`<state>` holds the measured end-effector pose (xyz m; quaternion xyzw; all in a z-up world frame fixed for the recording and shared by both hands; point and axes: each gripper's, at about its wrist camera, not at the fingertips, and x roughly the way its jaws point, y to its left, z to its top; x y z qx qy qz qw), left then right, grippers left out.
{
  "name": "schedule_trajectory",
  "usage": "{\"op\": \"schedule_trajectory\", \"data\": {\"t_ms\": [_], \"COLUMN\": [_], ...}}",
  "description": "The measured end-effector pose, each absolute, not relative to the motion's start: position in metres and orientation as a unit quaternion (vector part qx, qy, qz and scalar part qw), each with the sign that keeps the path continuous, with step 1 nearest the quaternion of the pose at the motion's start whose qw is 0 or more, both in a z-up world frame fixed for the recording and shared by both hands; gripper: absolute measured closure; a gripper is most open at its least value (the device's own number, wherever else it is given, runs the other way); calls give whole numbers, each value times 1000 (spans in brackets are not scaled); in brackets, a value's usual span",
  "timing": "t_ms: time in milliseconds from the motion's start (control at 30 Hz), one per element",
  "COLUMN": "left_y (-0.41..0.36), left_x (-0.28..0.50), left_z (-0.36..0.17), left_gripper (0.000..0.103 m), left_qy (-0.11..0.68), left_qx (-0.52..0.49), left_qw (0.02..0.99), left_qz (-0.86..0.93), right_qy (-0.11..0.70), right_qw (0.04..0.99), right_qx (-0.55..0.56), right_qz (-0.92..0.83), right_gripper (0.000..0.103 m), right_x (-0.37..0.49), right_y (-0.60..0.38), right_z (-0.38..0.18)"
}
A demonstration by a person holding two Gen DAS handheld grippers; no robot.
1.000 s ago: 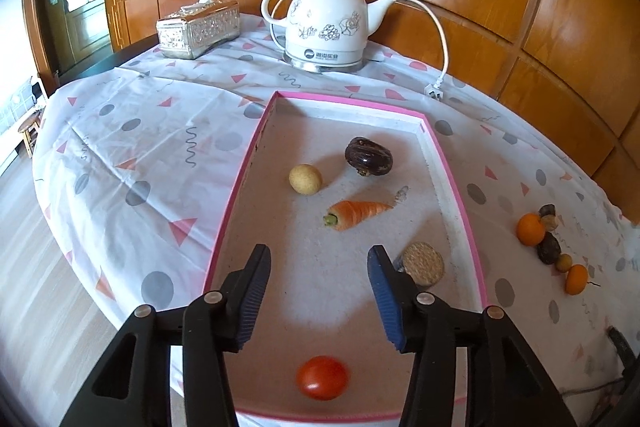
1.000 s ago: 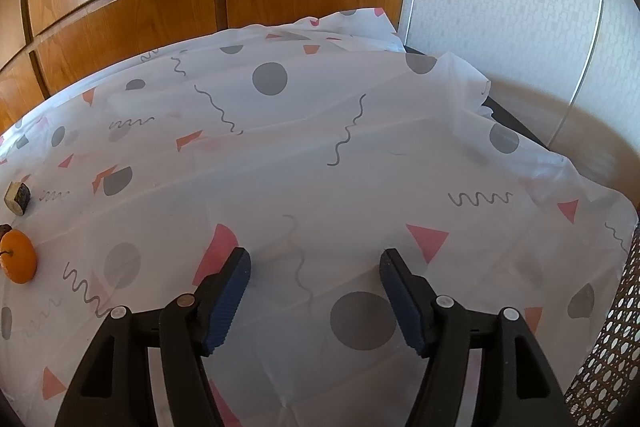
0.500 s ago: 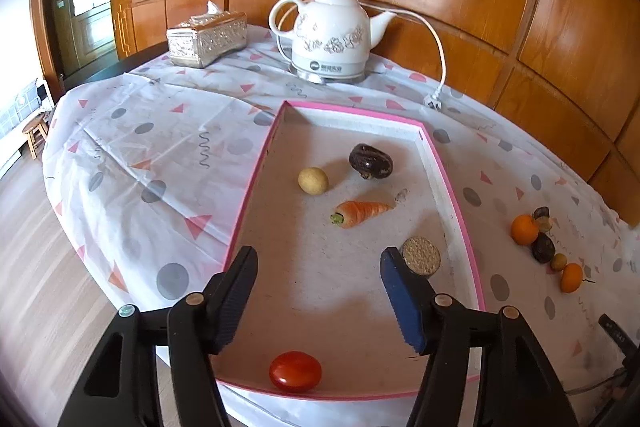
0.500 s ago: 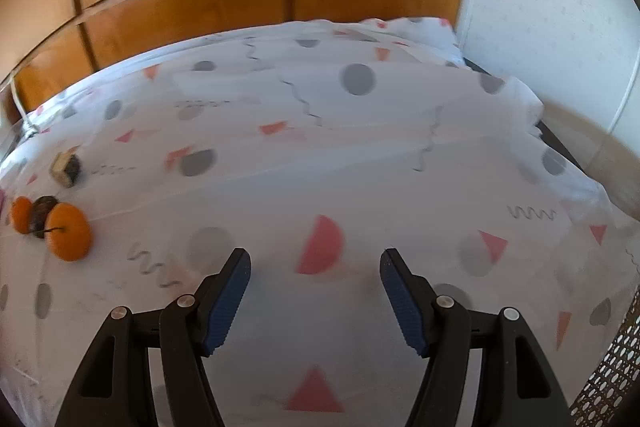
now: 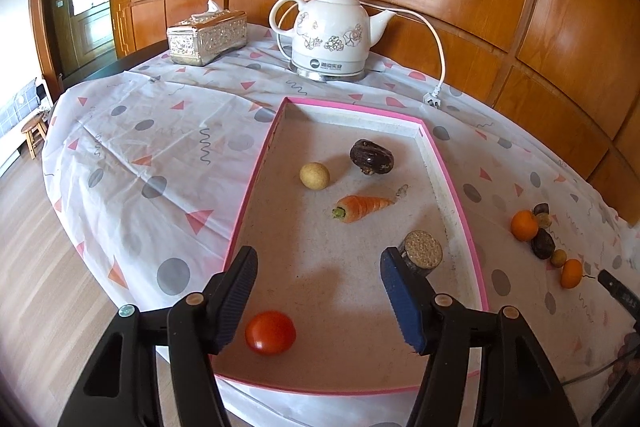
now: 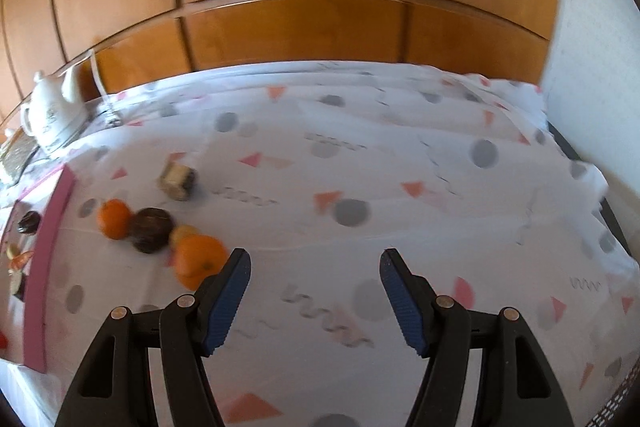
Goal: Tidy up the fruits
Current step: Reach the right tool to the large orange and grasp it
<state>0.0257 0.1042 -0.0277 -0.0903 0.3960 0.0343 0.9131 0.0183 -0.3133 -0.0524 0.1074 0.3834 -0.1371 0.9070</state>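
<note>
The pink-rimmed tray [image 5: 256, 163] already holds five items. A red tomato [image 5: 270, 331] lies at its near edge, and a round cut piece with a speckled top [image 5: 423, 251] lies against the near right wall. A carrot [image 5: 362, 207] sits in the middle. A pale yellow round fruit [image 5: 315, 175] and a dark brown fruit [image 5: 371, 157] lie farther back. Treat this part of the sorting as done.

The rest of the work lies on the patterned tablecloth [image 6: 400, 187], to the right of the tray. In the right wrist view you see a cluster there:
- a large orange [image 6: 198, 259], nearest your right tool;
- a small yellowish fruit [image 6: 181, 233], touching the large orange;
- a dark brown fruit on the cloth [image 6: 151, 229];
- a smaller orange [image 6: 114, 219], nearest the tray;
- a cut piece with a pale face [image 6: 178, 179], farther back and a little apart.

By this count, about half of the produce is still outside the tray.

Your left gripper [image 5: 316, 291] hangs above the near half of the tray. Its jaws stand about half open and hold nothing. Your right gripper [image 6: 316, 291] is over bare cloth, just right of the large orange. Its jaws are likewise parted about halfway and are empty. That view is blurred, so judge small details with caution.

A white kettle [image 5: 330, 35] and a silver tissue box [image 5: 207, 37] stand at the far side of the table, well clear of the work.
</note>
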Motion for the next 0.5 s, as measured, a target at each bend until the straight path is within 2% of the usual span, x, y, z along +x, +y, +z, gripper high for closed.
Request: {"op": "schedule_trajectory", "data": {"t_ms": [500], "left_y": [115], "left_x": [22], "left_z": [-31], "left_gripper": [38], "left_qy": [398], "left_qx": [-109], "left_qw": [910], "left_qz": [38], "right_qy": [421], "right_qw": [903], "right_qx": [68], "right_qz": [-61], "right_gripper": [35], "right_x": [61], "right_y": [-268], "right_z": [-57]}}
